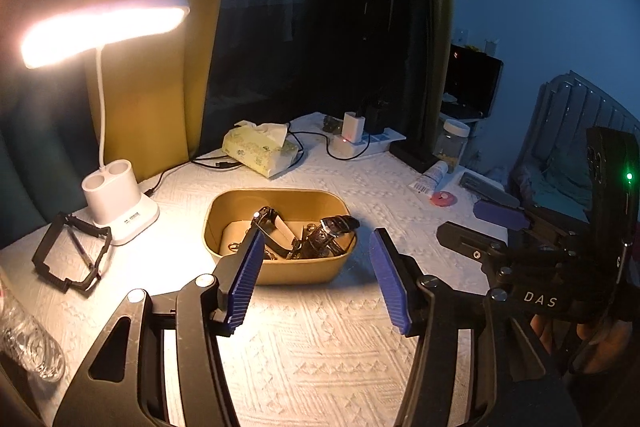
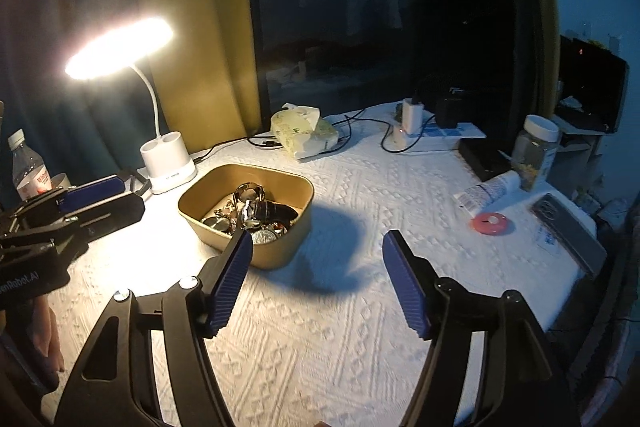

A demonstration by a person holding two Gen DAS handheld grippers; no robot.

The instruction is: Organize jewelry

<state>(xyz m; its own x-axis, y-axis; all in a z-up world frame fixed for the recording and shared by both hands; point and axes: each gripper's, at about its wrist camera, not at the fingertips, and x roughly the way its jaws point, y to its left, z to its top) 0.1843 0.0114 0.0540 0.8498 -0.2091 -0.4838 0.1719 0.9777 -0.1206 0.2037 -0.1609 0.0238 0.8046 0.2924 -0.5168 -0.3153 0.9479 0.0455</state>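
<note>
Your left gripper has its blue pads standing well apart with nothing between them, hanging above the cloth just short of the gold tray. Your right gripper is the same deal: spread wide, empty, with the tray off past its left finger.

No earlier look to compare, so I'll stick to what's there. The jewelry sits piled inside the tray: a couple of watches with dark straps, some round shiny bits, what might be a chain, though honestly the heap is too tangled and glare-lit to sort piece by piece. The tray's near wall hides the bottom of the pile, and in the left wrist view the left pad covers one corner of it.

The white textured tablecloth covers the whole surface. The desk lamp blows out its own head. Behind the tray sit a tissue pack, a charger and cables, a lidded jar and a pink disc. A black frame-like thing lies left of the lamp. A water bottle is cut off at the edge. The room beyond is dark, with curtains and a window.
</note>
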